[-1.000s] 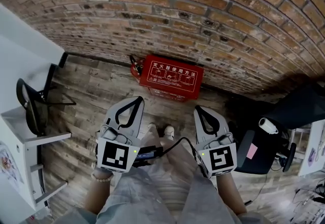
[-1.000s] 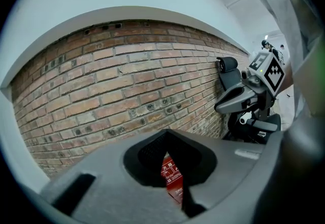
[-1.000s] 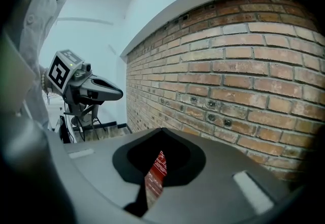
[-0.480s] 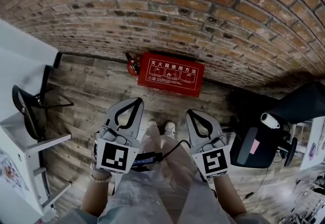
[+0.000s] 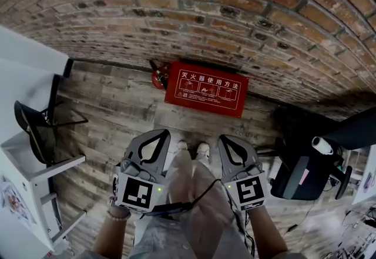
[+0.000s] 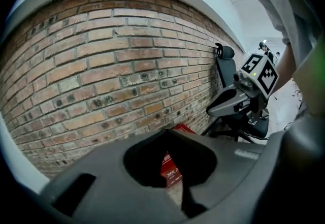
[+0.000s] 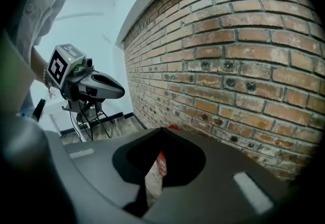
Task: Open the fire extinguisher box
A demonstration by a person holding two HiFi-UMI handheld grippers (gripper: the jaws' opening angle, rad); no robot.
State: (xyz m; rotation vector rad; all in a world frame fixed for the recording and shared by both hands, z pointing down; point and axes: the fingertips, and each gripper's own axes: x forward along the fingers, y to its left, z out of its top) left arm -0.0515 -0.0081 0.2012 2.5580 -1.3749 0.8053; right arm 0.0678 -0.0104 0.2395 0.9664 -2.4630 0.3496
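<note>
One broad brick wall [image 5: 235, 11] is running across your twelve o'clock, and the wooden floor [image 5: 111, 99] is stretching from it back to your feet. A black chair [image 5: 302, 175] is standing at your four o'clock, so you are working with little room on that side. The red fire extinguisher box [image 5: 205, 103] is lying on the floor against the foot of the wall, at twelve o'clock from your shoes and a touch toward one, and its printed lid [image 5: 208, 86] is facing up, shut. You are holding the left gripper [image 5: 160, 133] at about seven o'clock of the box and the right gripper [image 5: 225, 138] at about five o'clock, both well apart from it and pointing toward it. Both pairs of jaws are resting together at the tips and carrying nothing, so you are needing to part them before any grip. You are likely best off crouching and bringing one tool down to the lid's near long edge, at the box's six o'clock, since the hinge is probably sitting on the wall side; no view is showing a hinge or latch. Be minding the small red object [image 5: 156, 76] at the box's ten o'clock corner.
</note>
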